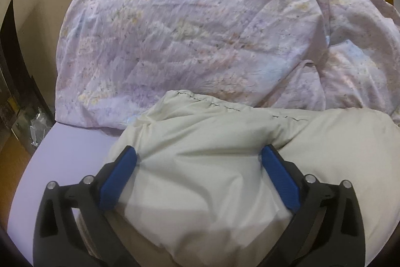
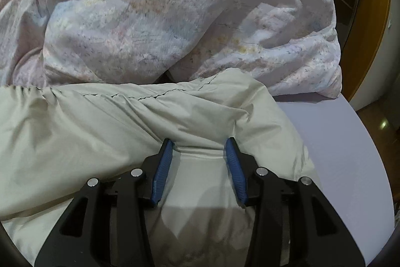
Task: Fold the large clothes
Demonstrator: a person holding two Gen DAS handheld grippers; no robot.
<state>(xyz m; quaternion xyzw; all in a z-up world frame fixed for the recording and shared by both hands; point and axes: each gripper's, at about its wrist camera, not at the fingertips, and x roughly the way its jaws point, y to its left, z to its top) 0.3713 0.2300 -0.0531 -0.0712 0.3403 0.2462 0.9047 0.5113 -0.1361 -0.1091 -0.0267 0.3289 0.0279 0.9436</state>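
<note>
Left wrist view: the left gripper (image 1: 198, 154) has its blue fingers (image 1: 117, 179) spread wide, with puffy pale beige garment (image 1: 225, 142) bulging between them in the lower half of the frame. Behind it, filling the upper frame, lies a crumpled floral quilt (image 1: 187, 29) on a lavender sheet (image 1: 75, 154). In the right wrist view, the right gripper (image 2: 200, 147) pinches a ridge of the same garment (image 2: 75, 129), jaws partly closed.
</note>
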